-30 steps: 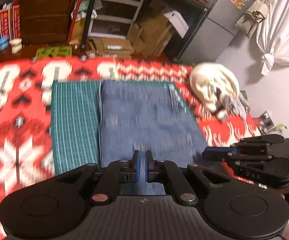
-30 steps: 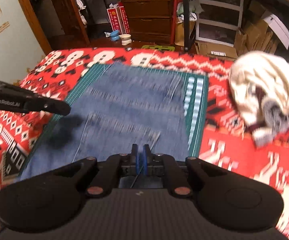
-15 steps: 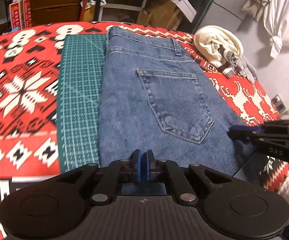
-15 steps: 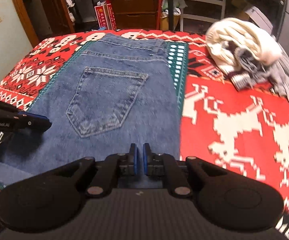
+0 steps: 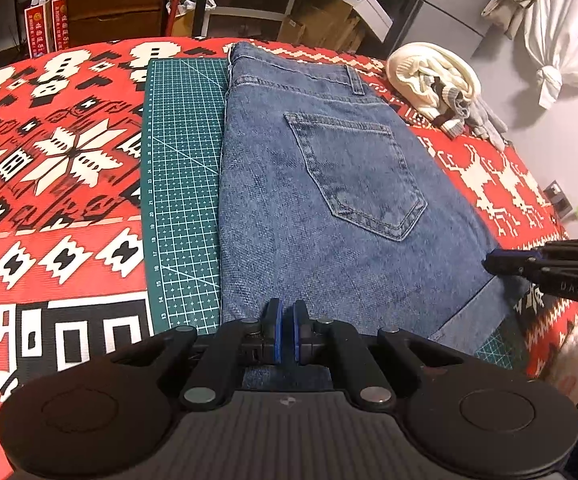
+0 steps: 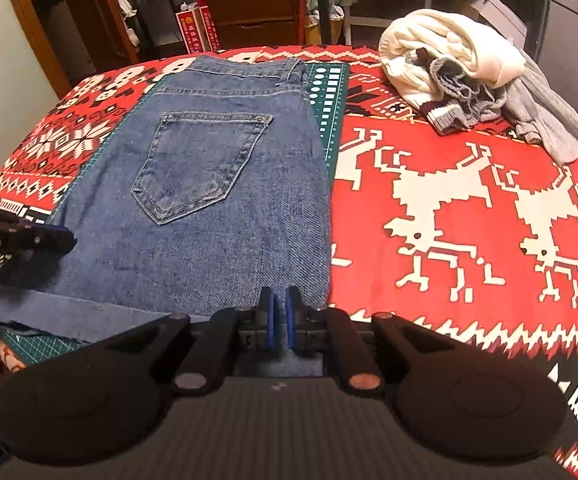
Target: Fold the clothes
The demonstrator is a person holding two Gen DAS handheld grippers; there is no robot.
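Lengthwise, jeans [image 5: 329,184], waistband at far end

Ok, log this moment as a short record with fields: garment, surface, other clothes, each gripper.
garment: folded blue denim jeans, back pocket up, waistband at the far end
surface: green gridded cutting mat on a red patterned blanket
other clothes: cream and grey pile, apart from the jeans
left gripper: at the near edge, narrow gap
right gripper: the same

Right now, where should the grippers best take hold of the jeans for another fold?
Probably the near folded edge of the jeans, one corner per gripper, coming from the near side. That edge lies closest, and its left corner sticks out.
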